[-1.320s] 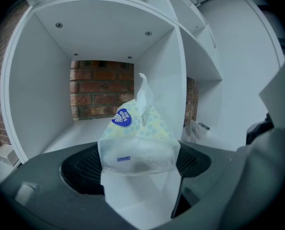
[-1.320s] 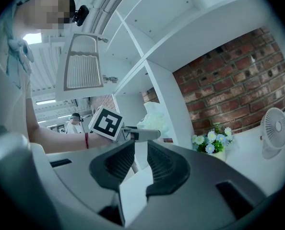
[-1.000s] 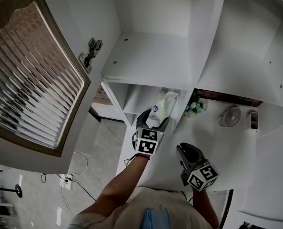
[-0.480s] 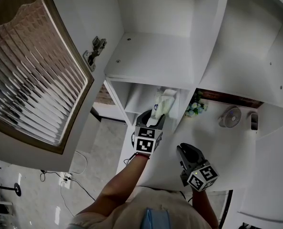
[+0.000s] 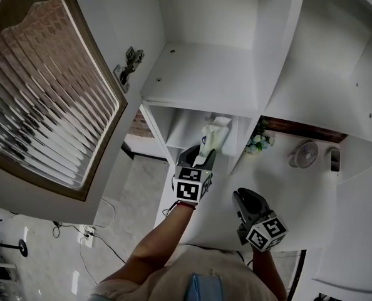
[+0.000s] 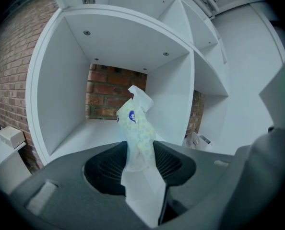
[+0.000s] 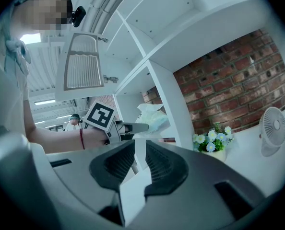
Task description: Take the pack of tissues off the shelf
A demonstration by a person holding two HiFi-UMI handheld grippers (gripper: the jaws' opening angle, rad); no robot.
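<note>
Tissue pack (image 6: pixel 135 128) stands upright at the shelf (image 6: pixel 75 143) front. Left gripper (image 6: pixel 138 145) jaws are closing and pinch its lower end, likely to pull it off. Right gripper (image 7: pixel 138 150) idles outside the shelf, jaws narrowly spread, empty.

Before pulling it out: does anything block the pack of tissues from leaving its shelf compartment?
Nothing visible does. The left gripper's jaws are closing on the pack of tissues, and the shelf compartment around it holds nothing else; its front is open.
</note>
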